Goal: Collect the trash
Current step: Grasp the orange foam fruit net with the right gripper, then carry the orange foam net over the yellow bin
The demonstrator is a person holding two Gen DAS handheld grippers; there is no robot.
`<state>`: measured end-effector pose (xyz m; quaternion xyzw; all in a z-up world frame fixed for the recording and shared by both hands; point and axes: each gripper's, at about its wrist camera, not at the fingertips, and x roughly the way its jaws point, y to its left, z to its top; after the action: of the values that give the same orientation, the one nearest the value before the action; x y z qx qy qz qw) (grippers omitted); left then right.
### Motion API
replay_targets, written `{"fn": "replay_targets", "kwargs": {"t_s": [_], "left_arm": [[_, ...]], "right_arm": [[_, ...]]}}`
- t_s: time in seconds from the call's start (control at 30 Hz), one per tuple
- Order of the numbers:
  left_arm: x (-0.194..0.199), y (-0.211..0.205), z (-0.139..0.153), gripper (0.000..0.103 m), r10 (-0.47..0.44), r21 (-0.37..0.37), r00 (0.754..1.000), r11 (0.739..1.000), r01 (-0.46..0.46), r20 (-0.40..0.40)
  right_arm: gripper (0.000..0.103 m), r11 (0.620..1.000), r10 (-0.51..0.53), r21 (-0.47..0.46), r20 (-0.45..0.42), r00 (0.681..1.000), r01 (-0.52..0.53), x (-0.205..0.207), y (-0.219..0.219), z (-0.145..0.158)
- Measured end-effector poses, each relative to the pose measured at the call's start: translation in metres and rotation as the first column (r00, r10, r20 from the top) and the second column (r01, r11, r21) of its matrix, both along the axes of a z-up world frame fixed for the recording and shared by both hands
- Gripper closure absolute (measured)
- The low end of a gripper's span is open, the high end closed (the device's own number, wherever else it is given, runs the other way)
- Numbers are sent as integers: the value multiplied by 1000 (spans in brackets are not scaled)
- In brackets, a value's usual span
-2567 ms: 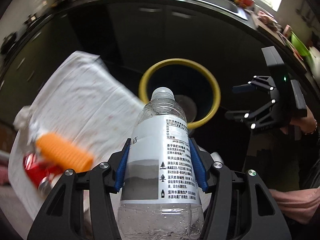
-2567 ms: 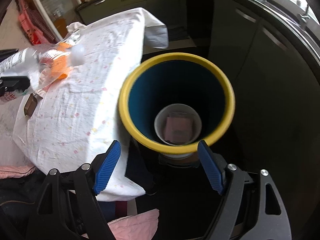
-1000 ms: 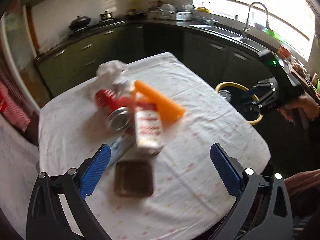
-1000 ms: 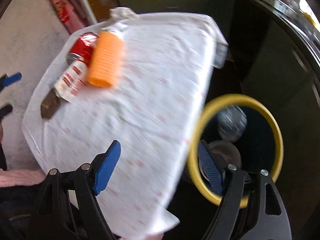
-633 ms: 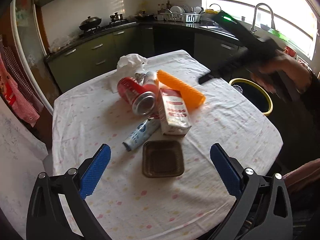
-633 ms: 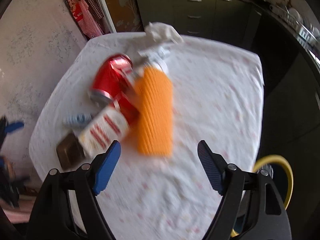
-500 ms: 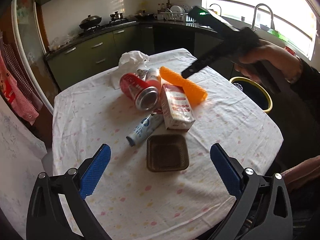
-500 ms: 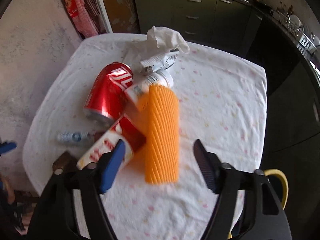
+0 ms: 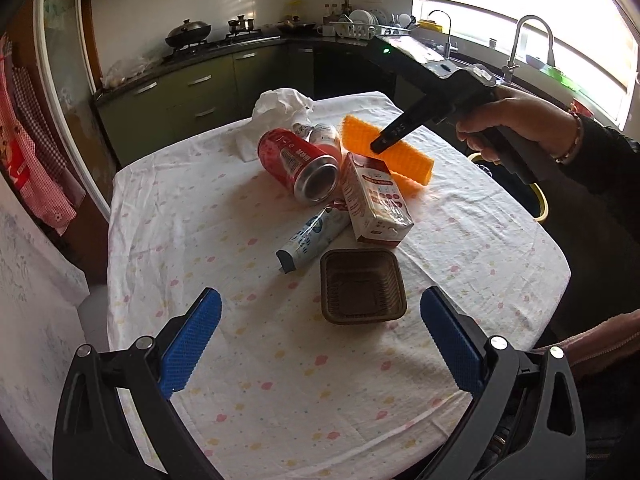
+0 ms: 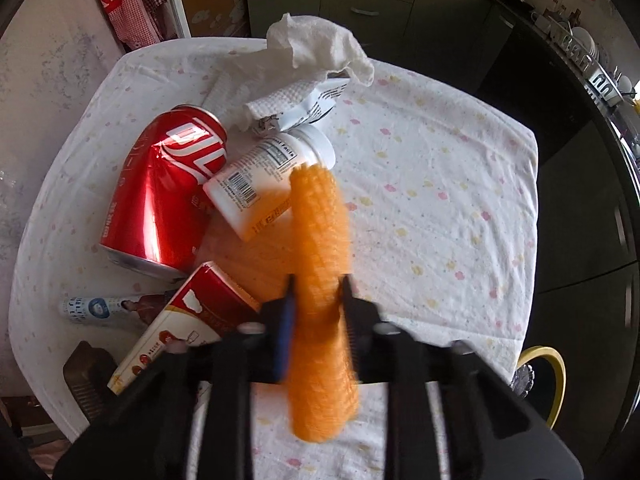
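- Kitchen table (image 9: 248, 392), trash pile at its middle: my right gripper (image 10: 316, 312) comes down on the orange foam net (image 10: 320, 240), jaws closing, the net already squeezed between the blue pads.
- The net lies on the cloth at the pile's right edge, its far end touching a white bottle (image 10: 268, 178), a red can (image 10: 164, 196) just beyond.
- My left gripper (image 9: 320, 344) hangs wide and empty over the near side of the table, with a brown tray (image 9: 362, 286) nearest to it.
- A carton (image 9: 376, 200), a tube (image 9: 310, 238) and crumpled tissue (image 9: 282, 102) wait in the heap too.
- The step in hand, as I judge it, is the pick-up of the net; most of the trash is not yet collected.
- Next I would finish the squeeze, lift straight up clear of the bottle and carton, then swing right to the yellow-rimmed bin (image 10: 554, 384) beside the table.
- The net looks soft and light, so it may slip or drag a neighbour along.
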<state>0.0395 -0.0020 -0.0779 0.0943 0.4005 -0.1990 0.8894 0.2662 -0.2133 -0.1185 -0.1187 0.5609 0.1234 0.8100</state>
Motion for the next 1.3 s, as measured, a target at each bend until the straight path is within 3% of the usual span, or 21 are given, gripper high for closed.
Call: {"fn": "replay_targets", "kwargs": {"t_s": [0.27,0.57,0.83,1.2,1.3], "left_arm": [[0,-9,0,5,-11,24,1000,1000,11,4],[-2,-34,2,5,-60,36,998,998,59,18],[-1,-63,5,5,-104,44,994,994,103,17],[-12,-87,13,5,-140,105,989,985,135,41],[-12,-88,13,5,-138,113,990,985,133,41]], "right_arm": [[90,995,-12,95,40,999,8,-24,-28,28],[90,971,-200,154,111,973,182,-75,-136,59],[89,882,-454,171,62,889,439,-110,-259,21],[87,782,-609,170,2,793,600,-112,-330,-36],[70,767,-630,158,2,777,621,-112,-340,-43]]}}
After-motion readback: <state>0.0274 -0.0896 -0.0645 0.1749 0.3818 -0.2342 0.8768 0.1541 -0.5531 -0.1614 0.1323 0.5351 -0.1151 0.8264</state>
